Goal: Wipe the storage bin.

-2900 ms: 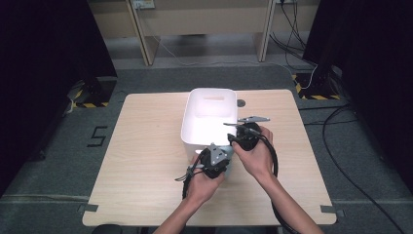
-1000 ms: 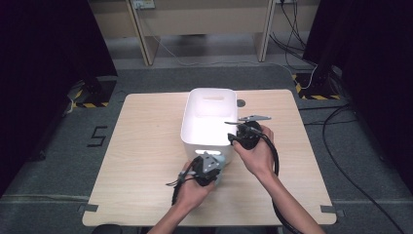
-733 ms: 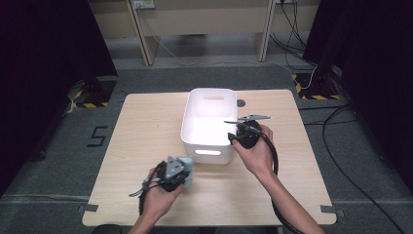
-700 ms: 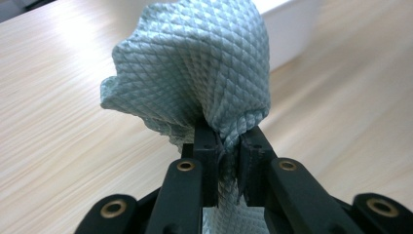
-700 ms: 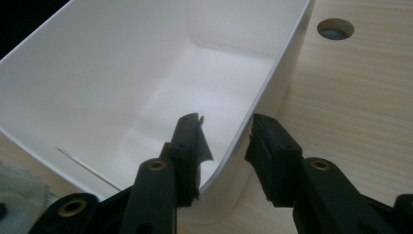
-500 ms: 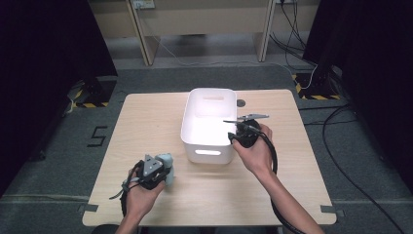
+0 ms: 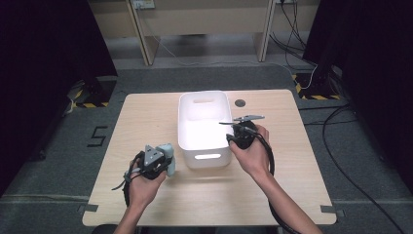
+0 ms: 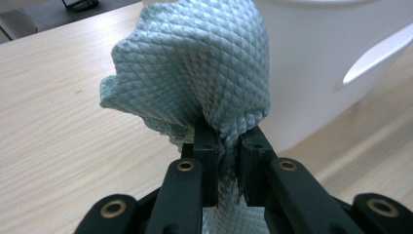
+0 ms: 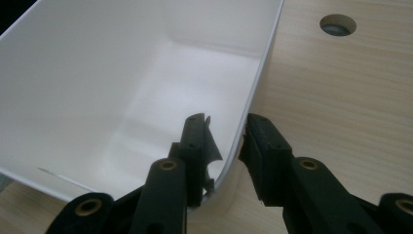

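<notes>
Beside the white bin (image 7: pixel 203 127), the left claw (image 7: pixel 165 158) pinches the lifted-out cloth (image 8: pixel 195 68), while the right claw (image 9: pixel 224 141), just closing, straddles the rim unclamped.

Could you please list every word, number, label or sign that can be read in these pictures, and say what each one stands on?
"5": a dark numeral marked on the grey carpeted floor left of the light wooden table, in the high view.
The white plastic bin and the pale green quilted cloth bear no print that can be seen.
The yellow-and-black striped floor tape carries no text.
</notes>
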Tool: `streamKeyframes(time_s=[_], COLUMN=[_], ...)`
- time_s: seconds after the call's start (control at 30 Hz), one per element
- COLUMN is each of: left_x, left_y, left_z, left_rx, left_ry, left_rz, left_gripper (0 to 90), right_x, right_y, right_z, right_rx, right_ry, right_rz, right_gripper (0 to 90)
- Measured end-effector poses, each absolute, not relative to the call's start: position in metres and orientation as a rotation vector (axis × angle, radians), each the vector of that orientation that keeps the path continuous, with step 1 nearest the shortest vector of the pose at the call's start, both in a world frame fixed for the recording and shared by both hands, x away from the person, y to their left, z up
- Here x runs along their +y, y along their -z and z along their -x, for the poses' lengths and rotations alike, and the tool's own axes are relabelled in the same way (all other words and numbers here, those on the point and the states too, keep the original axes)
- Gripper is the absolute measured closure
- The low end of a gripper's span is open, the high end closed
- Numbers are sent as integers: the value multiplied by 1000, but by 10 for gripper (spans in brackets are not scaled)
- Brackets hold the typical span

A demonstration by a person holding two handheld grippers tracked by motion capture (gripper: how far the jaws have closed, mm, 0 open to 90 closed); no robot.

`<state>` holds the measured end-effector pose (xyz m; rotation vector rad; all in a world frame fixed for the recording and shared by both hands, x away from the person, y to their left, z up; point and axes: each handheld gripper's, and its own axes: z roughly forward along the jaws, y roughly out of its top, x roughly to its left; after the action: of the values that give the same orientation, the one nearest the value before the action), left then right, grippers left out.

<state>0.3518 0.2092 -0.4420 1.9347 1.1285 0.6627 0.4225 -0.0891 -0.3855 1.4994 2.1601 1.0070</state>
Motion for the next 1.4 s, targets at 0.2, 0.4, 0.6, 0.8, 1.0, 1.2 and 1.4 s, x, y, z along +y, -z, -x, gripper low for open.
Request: streamKeyframes(time_s=[0.2, 0.4, 0.6, 0.8, 1.0, 1.2, 1.4], left_x=[205, 208, 243, 279, 284, 279, 277], left_y=[443, 443, 447, 459, 472, 487, 495], left_z=[-357, -358, -357, -366, -387, -406, -416], left_rx=[1125, 1128, 1211, 1316, 1349, 1382, 1413], left_ry=[-655, -661, -693, -703, -668, -611, -600], left_rz=[-1941, -1948, -1946, -1965, -2021, -2050, -2039], left_gripper=[805, 804, 804, 802, 797, 787, 707], right_x=[-88, -94, -120, -148, -164, -171, -177], right_y=[386, 381, 375, 374, 395, 418, 431], right_z=[-421, -420, -414, -410, -411, -410, -408], right_rx=[2164, 2168, 2100, 2022, 2052, 2095, 2101], right_ry=[-1011, -1064, -1183, -1174, -1083, -1003, -971], right_rz=[-1503, -1495, -1514, -1532, -1587, -1629, -1662], right_gripper=[696, 672, 637, 648, 695, 699, 681])
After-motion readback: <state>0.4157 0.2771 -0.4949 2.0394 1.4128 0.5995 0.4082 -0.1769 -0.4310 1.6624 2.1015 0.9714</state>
